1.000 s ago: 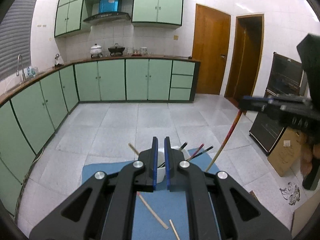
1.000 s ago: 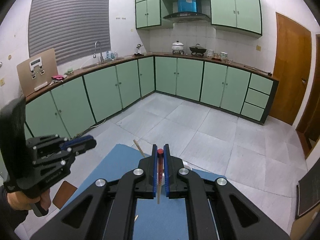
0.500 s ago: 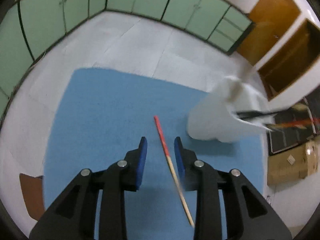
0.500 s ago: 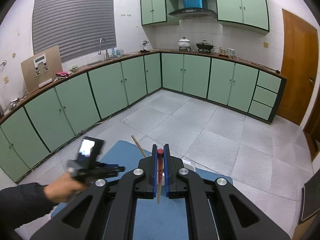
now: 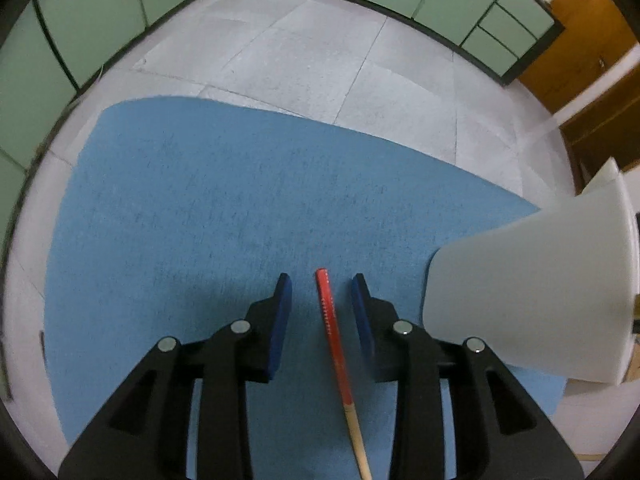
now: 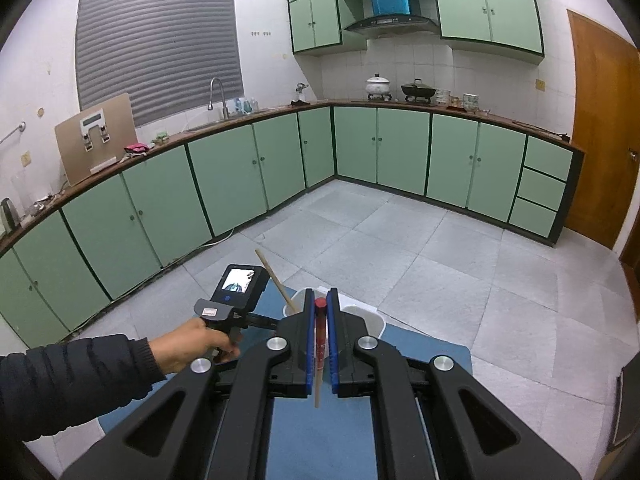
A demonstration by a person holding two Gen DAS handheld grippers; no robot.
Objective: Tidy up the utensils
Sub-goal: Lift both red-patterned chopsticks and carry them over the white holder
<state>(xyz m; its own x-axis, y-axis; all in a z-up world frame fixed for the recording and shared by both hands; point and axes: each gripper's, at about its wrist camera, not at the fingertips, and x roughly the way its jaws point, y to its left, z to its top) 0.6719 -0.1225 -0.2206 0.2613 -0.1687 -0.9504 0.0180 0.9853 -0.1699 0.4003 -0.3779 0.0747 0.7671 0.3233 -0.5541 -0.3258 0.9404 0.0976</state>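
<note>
A red-tipped chopstick (image 5: 331,322) lies flat on a blue mat (image 5: 208,200), its red end pointing away from the camera and its bare wooden end running off the bottom of the view. The left gripper (image 5: 322,292) points steeply down over it, and its jaws, which have just been opening, stand apart on either side of the red end without touching it. Just to the right stands a white cup (image 5: 532,296), the likely holder for the utensils. The step appears to be picking up this loose chopstick; the next move probably calls for lowering a little, closing squarely on the thin stick, then lifting it to the cup. In the right wrist view, the right gripper (image 6: 320,306) is clamped on a second red-tipped chopstick (image 6: 319,344), held nearly upright above the cup, angled gently downward. The person's left hand (image 6: 192,344), in a dark sleeve (image 6: 76,384), reaches forward low over the mat.
</note>
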